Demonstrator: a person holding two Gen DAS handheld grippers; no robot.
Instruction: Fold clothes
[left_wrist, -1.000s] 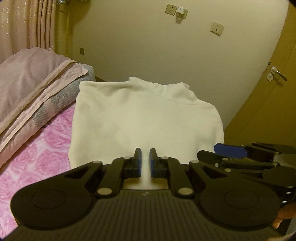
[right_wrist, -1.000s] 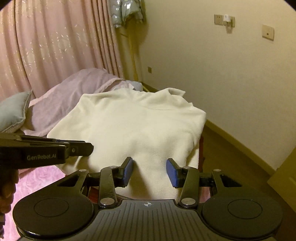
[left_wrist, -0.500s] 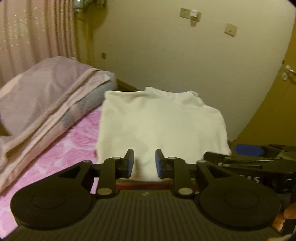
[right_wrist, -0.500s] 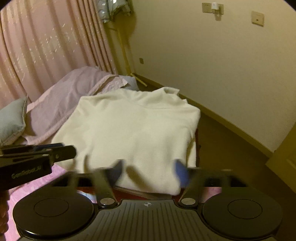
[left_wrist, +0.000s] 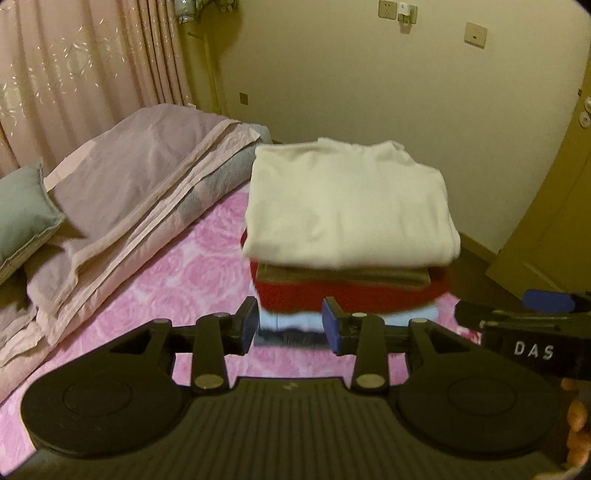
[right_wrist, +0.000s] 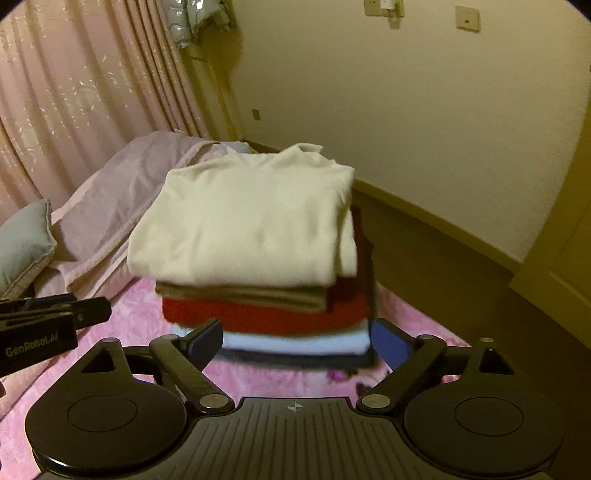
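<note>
A folded cream sweater (left_wrist: 347, 206) (right_wrist: 243, 225) lies on top of a stack of folded clothes: a brown piece (left_wrist: 343, 275), a red one (left_wrist: 347, 295), a pale blue one (right_wrist: 295, 341) and a dark one at the bottom. The stack sits on the pink bedspread (left_wrist: 166, 288) near the bed's corner. My left gripper (left_wrist: 290, 326) hovers in front of the stack, its jaws opening with nothing between them. My right gripper (right_wrist: 295, 341) is also back from the stack, jaws opening wide and empty. Each gripper shows at the edge of the other's view.
A rolled lilac and pink quilt (left_wrist: 147, 177) and a grey-green pillow (left_wrist: 22, 210) lie at the left of the bed. Pink curtains (right_wrist: 74, 92) hang behind. The bare floor (right_wrist: 443, 266) and a wooden door (left_wrist: 554, 206) are to the right.
Both grippers let go of the cream sweater, opened and drew back and up. The lower layers of the stack have come into view beneath it.
</note>
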